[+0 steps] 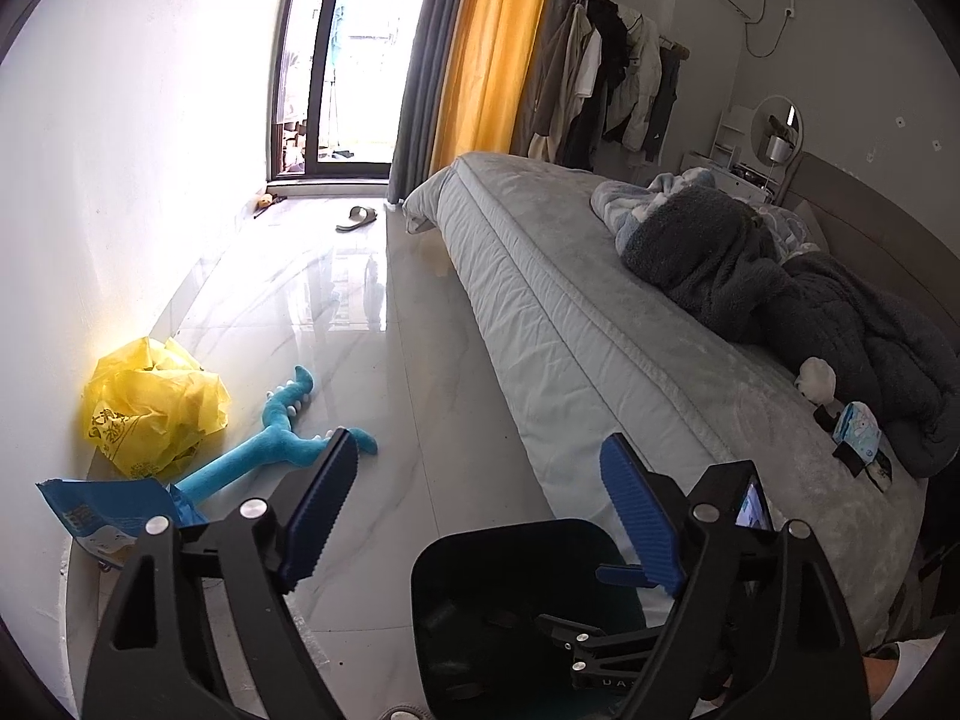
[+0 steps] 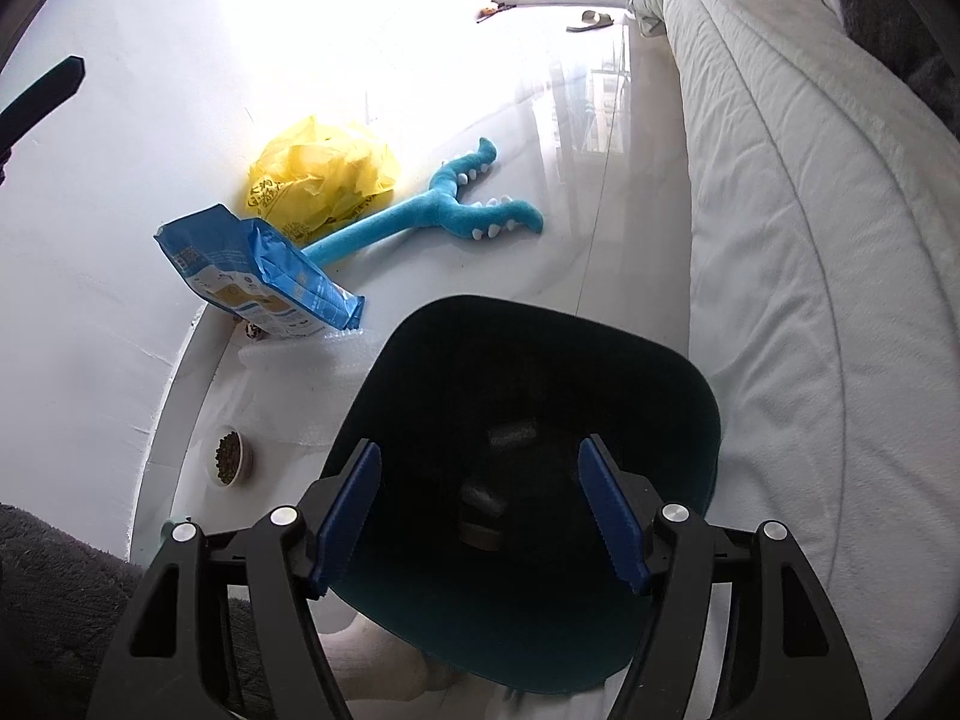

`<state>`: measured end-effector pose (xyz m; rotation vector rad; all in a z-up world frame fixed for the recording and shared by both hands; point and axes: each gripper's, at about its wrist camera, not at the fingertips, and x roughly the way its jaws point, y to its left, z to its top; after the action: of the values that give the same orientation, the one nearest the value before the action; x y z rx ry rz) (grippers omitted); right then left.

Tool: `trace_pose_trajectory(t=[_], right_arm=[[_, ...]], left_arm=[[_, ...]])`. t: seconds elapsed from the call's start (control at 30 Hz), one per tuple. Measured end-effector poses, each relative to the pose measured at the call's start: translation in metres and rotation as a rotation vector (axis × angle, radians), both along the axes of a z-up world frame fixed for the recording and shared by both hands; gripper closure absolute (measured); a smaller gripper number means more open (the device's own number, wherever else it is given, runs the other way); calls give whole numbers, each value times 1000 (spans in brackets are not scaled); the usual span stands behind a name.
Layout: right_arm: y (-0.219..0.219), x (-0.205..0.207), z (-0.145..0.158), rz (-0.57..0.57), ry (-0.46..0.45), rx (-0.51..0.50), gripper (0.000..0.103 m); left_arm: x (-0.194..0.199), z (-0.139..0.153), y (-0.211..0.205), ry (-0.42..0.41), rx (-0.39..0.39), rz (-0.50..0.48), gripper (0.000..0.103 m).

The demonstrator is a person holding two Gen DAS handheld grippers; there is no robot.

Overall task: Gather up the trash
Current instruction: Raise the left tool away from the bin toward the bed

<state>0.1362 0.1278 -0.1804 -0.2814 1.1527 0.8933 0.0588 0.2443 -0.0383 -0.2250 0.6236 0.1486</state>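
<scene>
Hand-held grippers, left [image 1: 474, 480] and right [image 2: 480, 483], tilt downward over dark bin [image 2: 540, 372], jaws apart, empty.

Left wrist cam looks shallowly down the room along the bed [image 1: 600, 300] toward the far window [image 1: 336, 60]. Right wrist cam pitches steeply down, close over the dark bin [image 2: 540, 420]. Both share bin, yellow bag [image 1: 156, 408], floor [image 2: 570, 150].

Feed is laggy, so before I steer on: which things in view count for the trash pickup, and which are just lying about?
For the job:
- dark bin, some items already inside
- crumpled yellow plastic bag, probably trash
- bubble wrap, probably trash
- both tools, left and right, open and empty

Lying about:
- blue plush toy
- blue feed bag
- bowl of kibble
- slipper
- blankets on the bed
</scene>
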Motion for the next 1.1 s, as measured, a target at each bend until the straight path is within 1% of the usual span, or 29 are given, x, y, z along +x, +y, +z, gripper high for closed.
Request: trace_pose_trajectory(t=[0.23, 0.53, 0.7, 0.83, 0.93, 1.1], right_arm=[[-20, 3, 40, -4, -80, 71, 33], [-61, 12, 84, -44, -177, 156, 32], [-93, 23, 93, -80, -202, 172, 32], [-115, 31, 99, -113, -223, 177, 32], [-133, 34, 105, -137, -256, 183, 22], [-161, 39, 114, -173, -295, 190, 22]], left_arm=[[4, 15, -12, -29, -13, -8, 11], [17, 30, -46, -53, -13, -63, 10], [26, 30, -69, -54, -18, -104, 9], [32, 32, -90, -60, -6, -134, 9], [36, 34, -104, -69, 4, -156, 9], [45, 30, -126, -65, 14, -198, 9]])
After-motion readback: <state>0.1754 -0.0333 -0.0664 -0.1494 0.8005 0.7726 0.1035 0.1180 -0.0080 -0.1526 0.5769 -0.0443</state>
